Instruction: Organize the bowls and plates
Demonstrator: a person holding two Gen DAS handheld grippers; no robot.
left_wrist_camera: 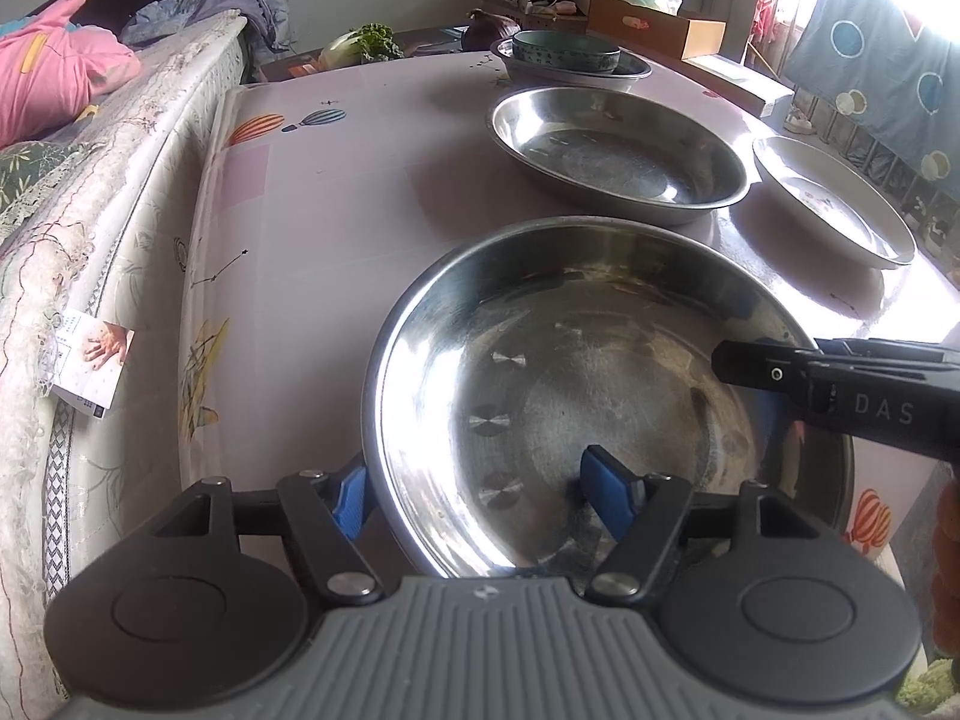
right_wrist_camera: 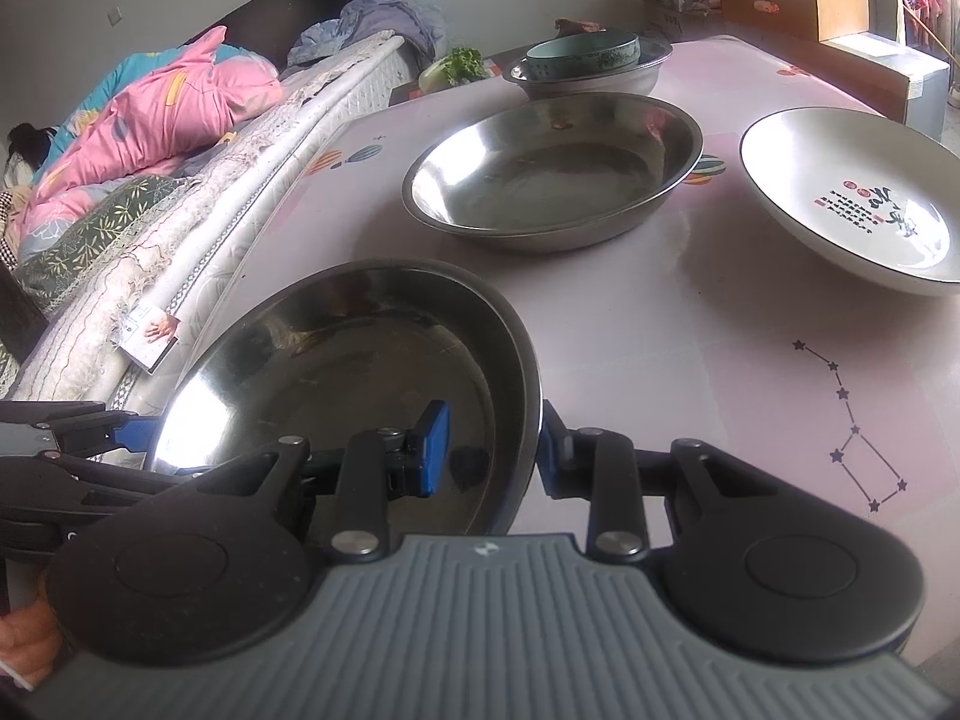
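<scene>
A wide steel plate (left_wrist_camera: 600,396) lies nearest on the pink table. My left gripper (left_wrist_camera: 480,495) is open and straddles its left rim: one blue pad is outside and the other is well inside, clear of the metal. My right gripper (right_wrist_camera: 492,450) is shut on the opposite rim of the same plate (right_wrist_camera: 360,372), and it also shows from the side (left_wrist_camera: 750,369). Behind stands a second steel plate (left_wrist_camera: 618,156) (right_wrist_camera: 552,168). A white printed plate (left_wrist_camera: 834,198) (right_wrist_camera: 852,198) sits to the right. At the back, a teal bowl (left_wrist_camera: 564,51) (right_wrist_camera: 582,54) rests in a steel basin (right_wrist_camera: 648,72).
A mattress (left_wrist_camera: 90,210) with bedding runs along the table's left edge. Greens (left_wrist_camera: 366,42) and a cardboard box (left_wrist_camera: 654,24) lie beyond the far end. Bare tablecloth (right_wrist_camera: 720,390) spreads to the right of the near plate. A hand (right_wrist_camera: 24,630) shows at lower left.
</scene>
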